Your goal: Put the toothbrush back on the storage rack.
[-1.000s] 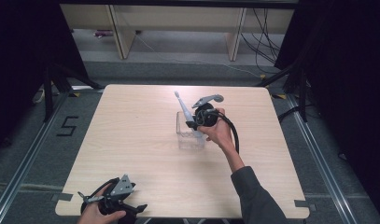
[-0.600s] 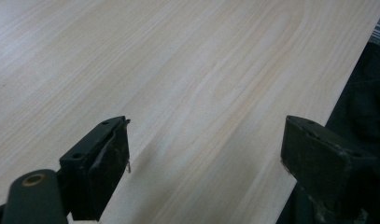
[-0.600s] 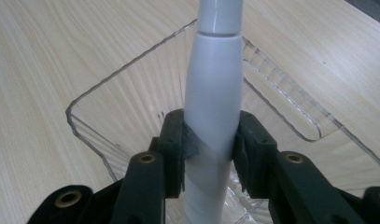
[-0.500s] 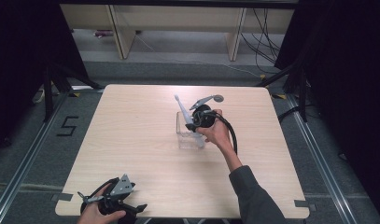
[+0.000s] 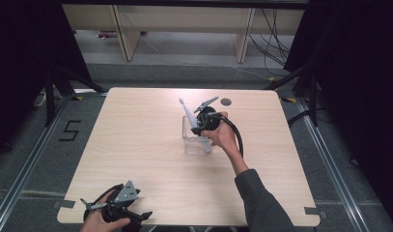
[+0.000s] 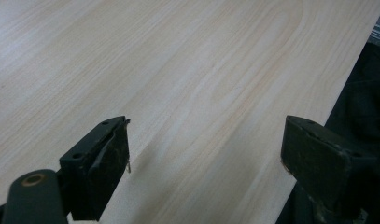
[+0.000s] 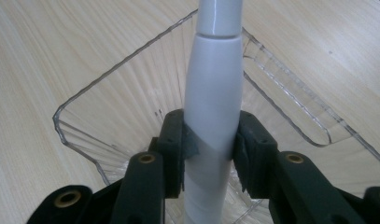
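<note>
Work in hand: placing a toothbrush into a clear plastic holder at the middle of the counter

Right gripper: jaws clamped on the grey-white handle of the toothbrush, one pad on each side, as the right gripper view shows

Toothbrush position: handle end down inside the holder, head pointing up and to the far left; the shaft leans rather than stands upright

Holder: square, ribbed, transparent, open top; standing on the counter just in front of the right hand

Left gripper: at the near left edge of the counter, jaws wide apart with nothing between them; the left gripper view shows bare wood between the pads

Change over the last second: the right hand has come slightly nearer and lower over the holder, and the toothbrush has come with it; the grip is unchanged; the left hand has stayed in place

Meaning for the task: the toothbrush appears to be seated or nearly seated in the holder; whether its end rests on the bottom cannot be told

Next move, as a judgement: release the handle and lift clear without tipping the light holder

Risk: the leaning shaft may drag the holder over on release
</note>
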The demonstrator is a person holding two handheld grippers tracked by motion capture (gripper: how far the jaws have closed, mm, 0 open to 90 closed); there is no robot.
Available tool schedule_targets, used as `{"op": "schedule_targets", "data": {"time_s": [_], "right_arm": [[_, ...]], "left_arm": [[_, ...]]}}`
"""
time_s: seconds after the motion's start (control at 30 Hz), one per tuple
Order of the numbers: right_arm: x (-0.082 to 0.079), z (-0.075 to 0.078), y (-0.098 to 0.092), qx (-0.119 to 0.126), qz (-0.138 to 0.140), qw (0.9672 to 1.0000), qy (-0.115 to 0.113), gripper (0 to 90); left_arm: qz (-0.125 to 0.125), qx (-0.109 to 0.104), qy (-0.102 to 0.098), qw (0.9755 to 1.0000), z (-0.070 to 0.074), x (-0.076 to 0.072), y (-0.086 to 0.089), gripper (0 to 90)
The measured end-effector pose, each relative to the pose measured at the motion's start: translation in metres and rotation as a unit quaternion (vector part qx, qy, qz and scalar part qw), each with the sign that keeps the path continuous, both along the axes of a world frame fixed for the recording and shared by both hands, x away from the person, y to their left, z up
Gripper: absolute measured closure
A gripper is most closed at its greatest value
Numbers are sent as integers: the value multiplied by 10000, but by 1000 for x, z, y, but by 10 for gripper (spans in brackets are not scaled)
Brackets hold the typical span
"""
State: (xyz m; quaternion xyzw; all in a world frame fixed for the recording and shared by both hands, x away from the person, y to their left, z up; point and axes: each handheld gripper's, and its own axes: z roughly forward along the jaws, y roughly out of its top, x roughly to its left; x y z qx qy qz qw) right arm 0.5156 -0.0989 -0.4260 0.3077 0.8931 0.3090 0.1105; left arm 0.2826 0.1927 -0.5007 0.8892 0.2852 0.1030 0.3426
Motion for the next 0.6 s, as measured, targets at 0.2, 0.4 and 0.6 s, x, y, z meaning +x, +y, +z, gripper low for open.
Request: {"op": "schedule_targets", "data": {"time_s": [0.2, 0.4, 0.6], "right_arm": [[-3, 2, 3, -55, -207, 9994, 276, 662], [-1, 1, 4, -119, -112, 9997, 176, 661], [2, -1, 7, -104, 57, 9999, 75, 660]], "left_arm": [[11, 4, 2, 10000, 0, 0, 0, 148], [7, -20, 2, 10000, 0, 0, 0, 147], [1, 2, -9, 10000, 0, 0, 0, 148]]}}
